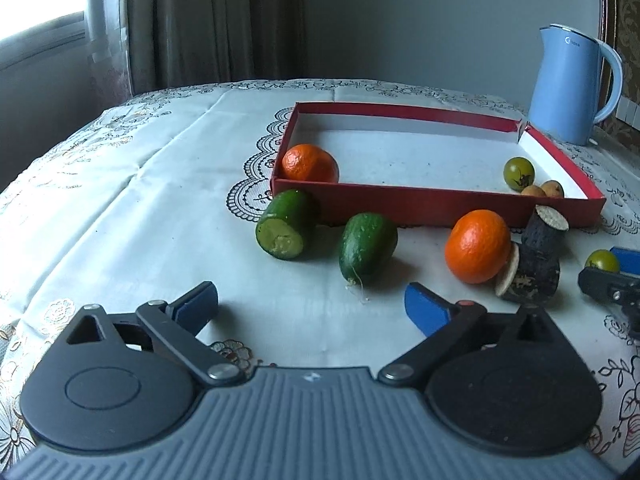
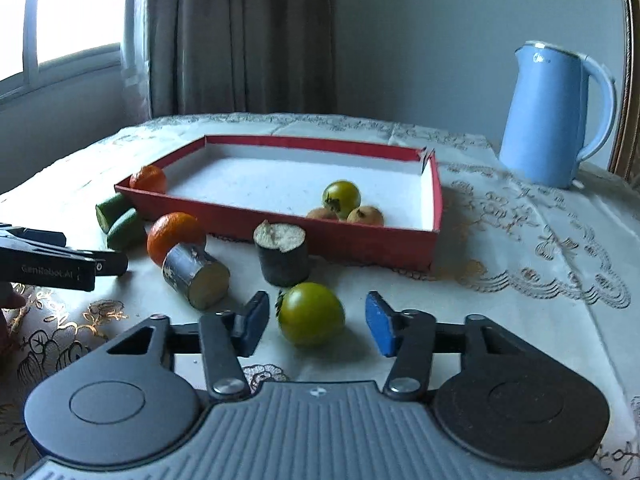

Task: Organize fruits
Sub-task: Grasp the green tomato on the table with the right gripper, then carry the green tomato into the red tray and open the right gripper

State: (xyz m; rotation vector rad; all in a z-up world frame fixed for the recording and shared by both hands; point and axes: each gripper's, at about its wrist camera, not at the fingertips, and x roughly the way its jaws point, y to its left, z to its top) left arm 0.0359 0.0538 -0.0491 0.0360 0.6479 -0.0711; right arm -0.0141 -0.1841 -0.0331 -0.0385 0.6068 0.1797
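Left wrist view: left gripper [image 1: 311, 307] low over the white embroidered tablecloth [image 1: 140, 200], fingers spread wide, nothing between them. Just ahead, one cucumber piece [image 1: 367, 249] lying on the cloth; a second cucumber piece [image 1: 286, 224], cut face toward the camera, touching the near wall of the red tray [image 1: 400, 202]. Inside the tray: one tangerine [image 1: 310, 163] in the near left corner; one green tomato [image 1: 519, 172] and two small brownish fruits [image 1: 544, 191] in the near right corner. On the cloth right of the cucumbers: a second tangerine [image 1: 478, 246], touching a dark-skinned cut cylinder [image 1: 528, 274] lying on its side; a second dark cylinder [image 1: 544, 226] behind it, near the tray wall. Blue kettle [image 1: 572, 84] beyond the tray's far right corner. At the right edge, part of the right gripper with another green tomato [image 1: 602, 260] just beside its blue pad

Right wrist view: right gripper [image 2: 316, 322] at cloth level, the loose green tomato [image 2: 311, 313] sitting between its blue pads [image 2: 380, 326]; a visible gap shows on each side, so the pads do not press on it and the grip is not made. One dark cylinder [image 2: 282, 254] standing upright just in front of the tray; the other [image 2: 196, 276] on its side, against the outside tangerine. Left gripper's black finger enters from the left edge
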